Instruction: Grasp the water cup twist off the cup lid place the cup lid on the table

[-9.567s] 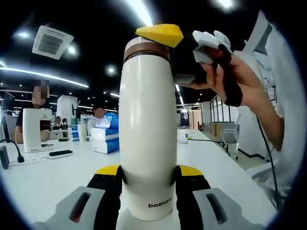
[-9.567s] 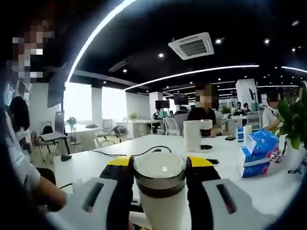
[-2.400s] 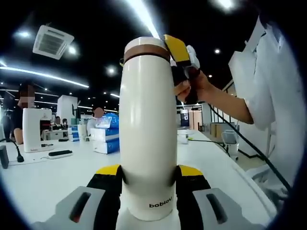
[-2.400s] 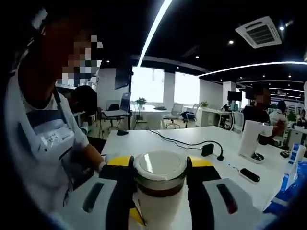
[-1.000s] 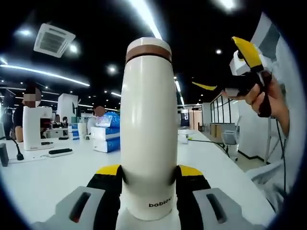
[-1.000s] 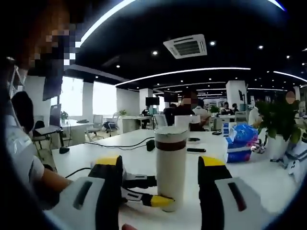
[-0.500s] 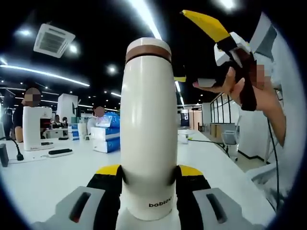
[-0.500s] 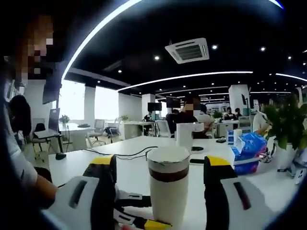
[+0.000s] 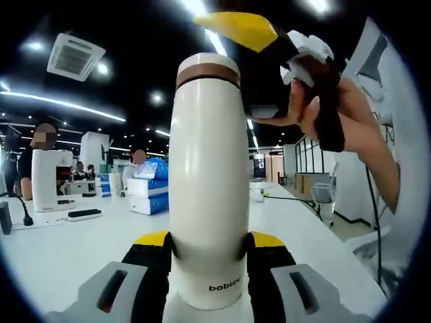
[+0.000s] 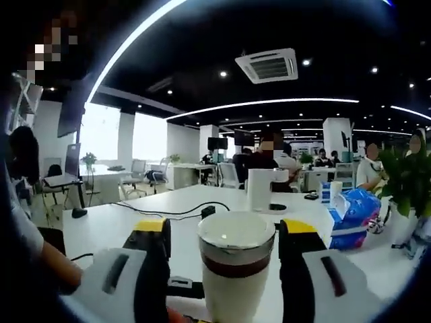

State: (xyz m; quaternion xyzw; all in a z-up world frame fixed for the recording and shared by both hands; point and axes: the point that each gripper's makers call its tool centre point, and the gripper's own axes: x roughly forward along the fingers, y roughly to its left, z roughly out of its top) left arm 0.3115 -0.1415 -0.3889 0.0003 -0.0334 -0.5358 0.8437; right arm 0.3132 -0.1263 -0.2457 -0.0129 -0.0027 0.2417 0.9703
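While the left gripper pinches the white water cup low on its body at the centre of the left gripper view, the cup stands upright on the white table. Its cup lid is still on. At lower centre of the right gripper view, the right gripper straddles that lid, jaws spread, with gaps either side. A hand holds it at upper right.

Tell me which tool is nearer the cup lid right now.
Right. The right tool is open with its jaws on either side of the cup lid, not yet closed on it. The left tool grips the water cup low on its body.
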